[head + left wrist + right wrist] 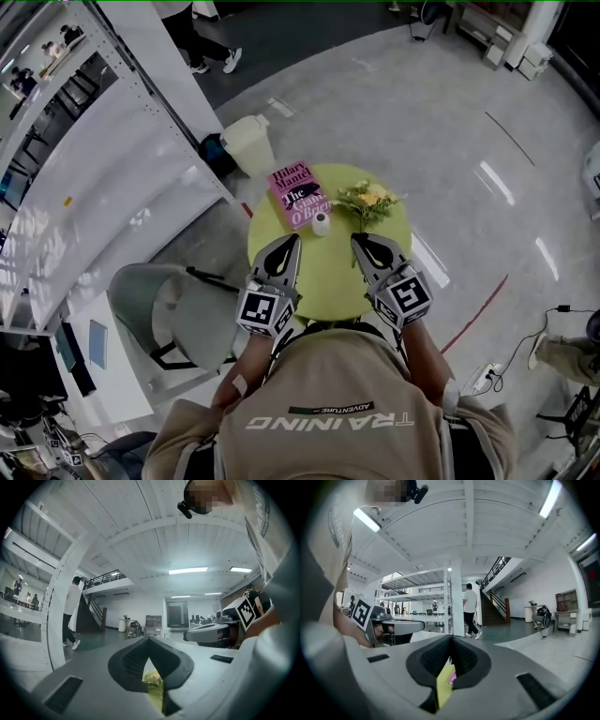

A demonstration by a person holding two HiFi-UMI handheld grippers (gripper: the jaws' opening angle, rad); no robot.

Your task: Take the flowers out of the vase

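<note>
A small white vase (321, 223) stands on the round yellow-green table (328, 281). A bunch of yellow flowers (369, 201) with green leaves is on the table just right of the vase and apart from it. My left gripper (292, 240) hovers over the table's near half, pointing at the vase, its jaws together and empty. My right gripper (357, 238) hangs beside it with its tips just short of the flower stems, also shut and empty. In the left gripper view the flowers (152, 679) show through the slit under the left gripper (149, 640). The right gripper (451, 639) looks level across the room.
A pink book (297, 195) lies on the table's far left, touching the vase's side. A grey chair (178, 314) stands left of the table, with a white bin (249, 142) and white shelving (112, 141) beyond. A person (470, 609) walks in the background.
</note>
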